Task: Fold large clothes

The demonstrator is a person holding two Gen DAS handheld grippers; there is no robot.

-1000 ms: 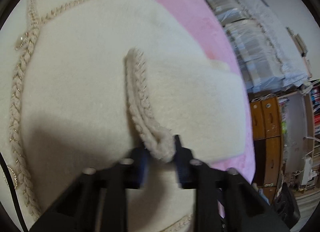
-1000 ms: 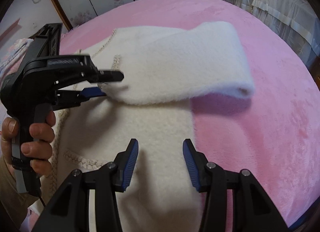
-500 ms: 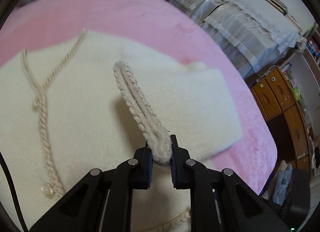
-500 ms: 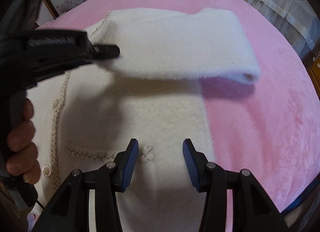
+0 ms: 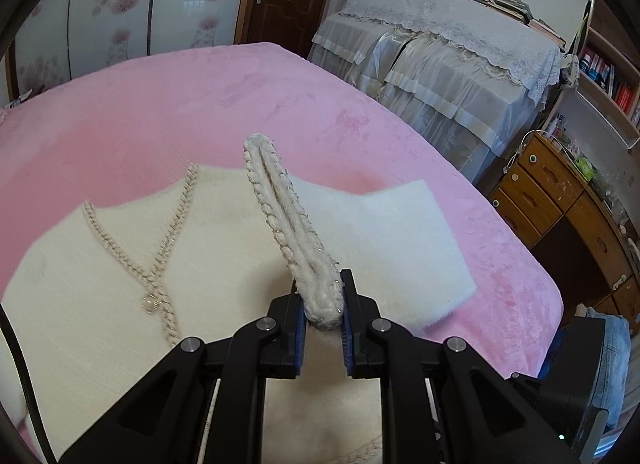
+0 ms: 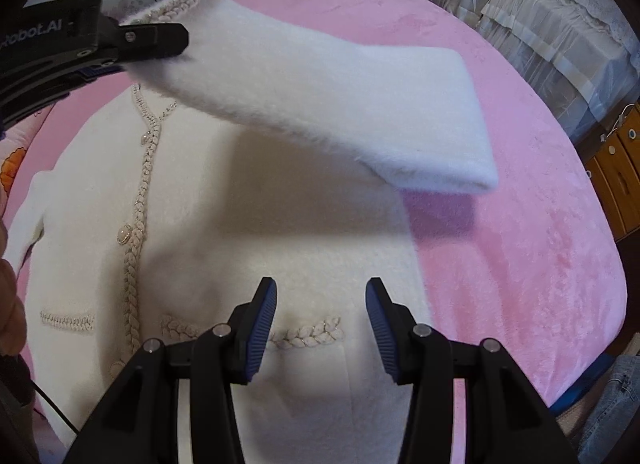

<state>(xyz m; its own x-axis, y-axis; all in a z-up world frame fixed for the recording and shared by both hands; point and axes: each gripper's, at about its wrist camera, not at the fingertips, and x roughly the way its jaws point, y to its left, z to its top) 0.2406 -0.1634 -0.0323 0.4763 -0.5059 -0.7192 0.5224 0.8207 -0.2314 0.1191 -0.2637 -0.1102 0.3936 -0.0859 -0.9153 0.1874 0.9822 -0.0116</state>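
A cream fuzzy cardigan [image 6: 224, 200] with braided trim and pearl buttons lies flat on a pink bed; it also shows in the left wrist view [image 5: 100, 256]. My left gripper [image 5: 323, 314] is shut on the braided cuff [image 5: 288, 232] of its sleeve [image 6: 320, 96] and holds it lifted above the body of the cardigan. The left gripper also shows at the upper left of the right wrist view [image 6: 132, 38]. My right gripper [image 6: 321, 324] is open and empty, hovering over the lower front of the cardigan near a braided pocket trim [image 6: 308, 334].
The pink bedspread [image 5: 160, 104] runs out to the right edge of the bed [image 6: 560, 264]. Beyond it stand furniture under a lace cover [image 5: 452, 52], a wooden drawer unit [image 5: 560, 200] and bookshelves [image 5: 608, 76]. Sliding floral doors [image 5: 120, 4] are behind.
My left gripper closed on the sleeve cuff and has raised it, lifting the sleeve off the cardigan. The right gripper has stayed open and drawn back a little.
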